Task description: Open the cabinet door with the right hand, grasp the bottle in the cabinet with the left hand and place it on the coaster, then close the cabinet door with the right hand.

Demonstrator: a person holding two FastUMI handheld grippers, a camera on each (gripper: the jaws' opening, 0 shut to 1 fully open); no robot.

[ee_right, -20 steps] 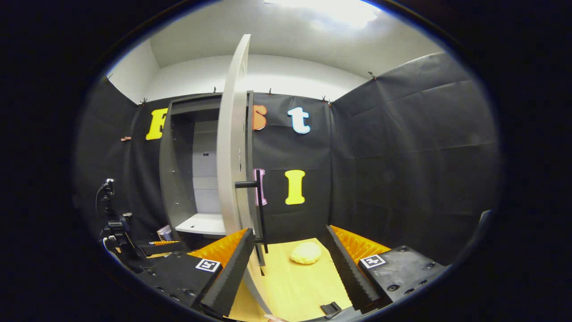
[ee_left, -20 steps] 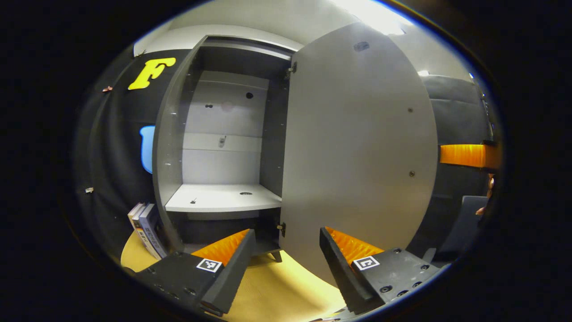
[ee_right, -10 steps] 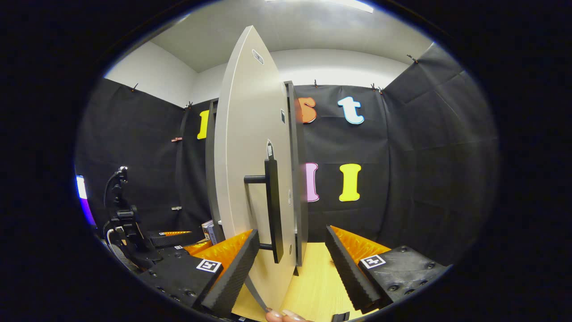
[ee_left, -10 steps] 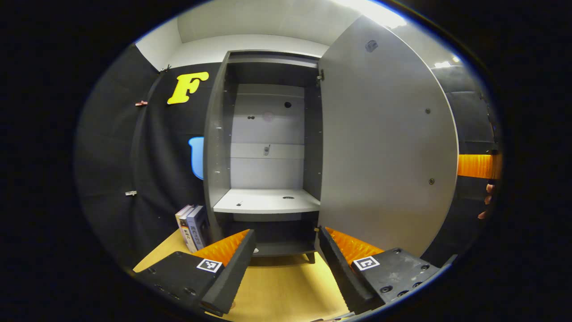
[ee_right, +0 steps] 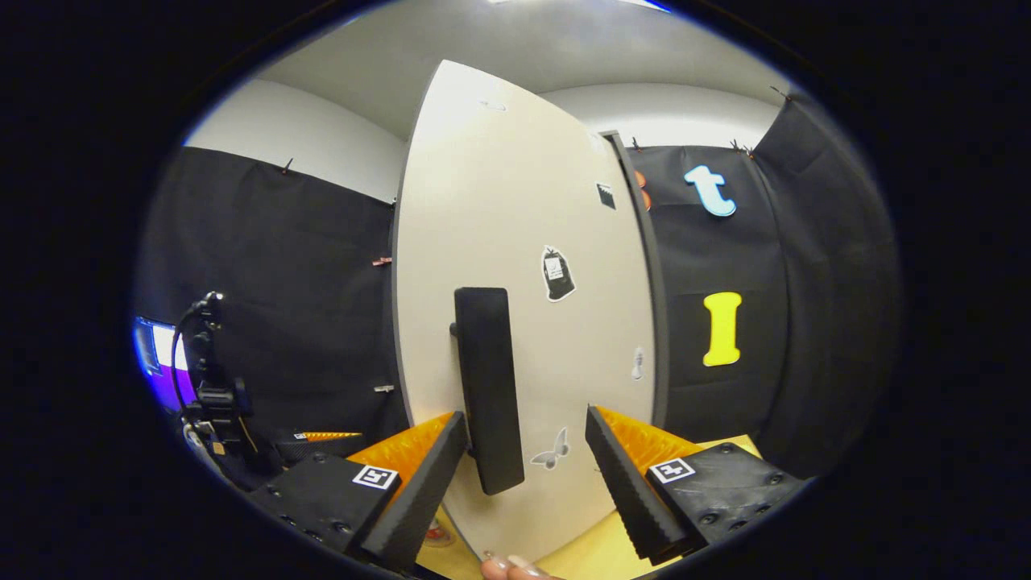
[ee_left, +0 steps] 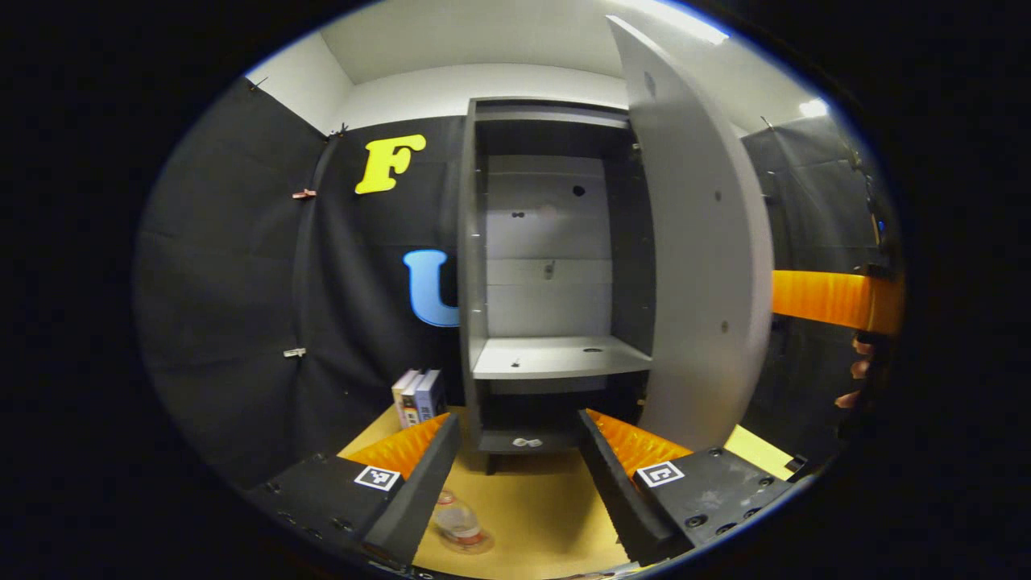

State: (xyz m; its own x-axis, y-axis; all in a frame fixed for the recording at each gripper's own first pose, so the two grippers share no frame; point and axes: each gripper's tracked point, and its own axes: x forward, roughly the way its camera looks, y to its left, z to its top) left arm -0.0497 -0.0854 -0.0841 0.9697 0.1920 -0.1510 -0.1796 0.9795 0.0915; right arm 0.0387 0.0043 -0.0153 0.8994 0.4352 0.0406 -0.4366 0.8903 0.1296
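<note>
a: where is the bottle [ee_left: 457, 524] seen?
b: on the coaster [ee_left: 475, 544], table [ee_left: 532, 515]. cabinet door [ee_right: 515, 242] ajar.
a: fingers?
b: left gripper [ee_left: 515, 451] and right gripper [ee_right: 523, 459] spread, nothing held.

In the left gripper view the bottle [ee_left: 457, 525] on the table is partly covered by the left gripper's near finger [ee_left: 419, 483], so what it stands on cannot be made out, and the small pale thing [ee_left: 527, 442] on the cabinet's bottom shelf is too small to tell. The orange finger [ee_left: 834, 298] beyond the door [ee_left: 701, 266] is cut off by the picture's edge, as are the fingertips [ee_left: 855, 379] below it. In the right gripper view the door [ee_right: 515, 242] hides the cabinet's inside, and a fingertip [ee_right: 507, 568] is cut off at the bottom.
</note>
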